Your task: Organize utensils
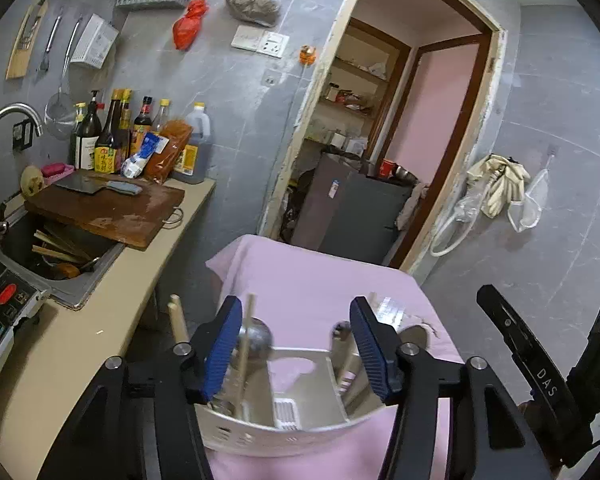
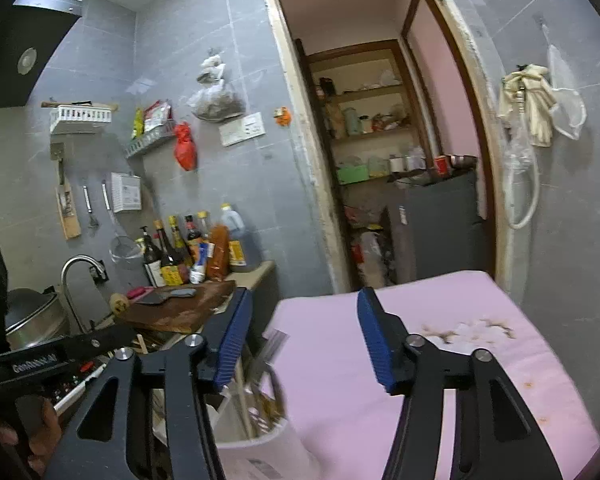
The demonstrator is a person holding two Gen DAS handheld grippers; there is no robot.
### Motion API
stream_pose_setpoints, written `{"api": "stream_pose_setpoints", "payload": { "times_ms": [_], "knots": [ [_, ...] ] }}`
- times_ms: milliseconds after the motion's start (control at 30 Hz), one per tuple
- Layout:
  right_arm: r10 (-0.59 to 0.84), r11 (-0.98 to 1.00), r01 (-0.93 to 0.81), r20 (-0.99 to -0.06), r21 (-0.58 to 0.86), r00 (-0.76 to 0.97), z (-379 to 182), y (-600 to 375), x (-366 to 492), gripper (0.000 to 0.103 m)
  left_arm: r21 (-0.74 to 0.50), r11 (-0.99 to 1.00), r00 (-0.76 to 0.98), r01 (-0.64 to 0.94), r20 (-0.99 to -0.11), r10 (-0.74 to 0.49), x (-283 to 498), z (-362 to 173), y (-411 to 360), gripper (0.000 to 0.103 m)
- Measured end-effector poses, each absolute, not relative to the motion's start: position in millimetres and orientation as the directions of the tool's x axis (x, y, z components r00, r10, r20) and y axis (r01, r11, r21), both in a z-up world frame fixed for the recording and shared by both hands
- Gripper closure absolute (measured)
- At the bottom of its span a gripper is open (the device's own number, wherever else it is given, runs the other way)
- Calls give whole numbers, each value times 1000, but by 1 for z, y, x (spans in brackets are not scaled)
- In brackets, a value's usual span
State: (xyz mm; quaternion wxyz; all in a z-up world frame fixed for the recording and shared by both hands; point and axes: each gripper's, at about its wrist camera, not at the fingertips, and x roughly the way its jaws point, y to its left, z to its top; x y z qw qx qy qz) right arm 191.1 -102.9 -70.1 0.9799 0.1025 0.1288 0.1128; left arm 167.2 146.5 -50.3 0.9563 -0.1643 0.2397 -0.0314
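A white utensil holder (image 1: 288, 424) stands on the pink-covered table (image 1: 320, 272), right under my left gripper (image 1: 295, 309). In its compartments stand a metal ladle (image 1: 256, 336), a wooden chopstick (image 1: 246, 352) and another metal utensil (image 1: 342, 340). The left gripper is open, its blue pads (image 1: 220, 348) apart above the holder and pressing on nothing. In the right wrist view the holder (image 2: 260, 452) sits low and left with blurred utensils (image 2: 270, 356) in it. My right gripper (image 2: 305, 296) is open and empty over the pink cloth (image 2: 440, 320), to the right of the holder.
Left of the table runs a beige counter (image 1: 80, 336) with a sink (image 1: 60, 252) holding chopsticks, a chopping board (image 1: 108, 212) with a cleaver, and sauce bottles (image 1: 116, 136). A doorway (image 1: 380, 140) opens behind the table. A hand (image 2: 40, 420) holds the left gripper.
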Motion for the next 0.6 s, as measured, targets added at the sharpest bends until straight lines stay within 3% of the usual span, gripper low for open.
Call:
{"api": "stream_pose_setpoints", "payload": {
  "times_ms": [167,300,600],
  "knots": [
    [219,961,-158,-275,226,936,-65,-135,169,32,-303,953,886,-26,-448,-119,147,-42,125,20],
    [210,966,-149,-303,212,930,-61,-158,150,22,-292,955,892,-48,-443,-91,126,-39,110,4],
    [207,974,-158,-363,160,908,-58,-194,100,5,-239,966,872,-99,-489,-32,81,-43,81,1]
  ]
}}
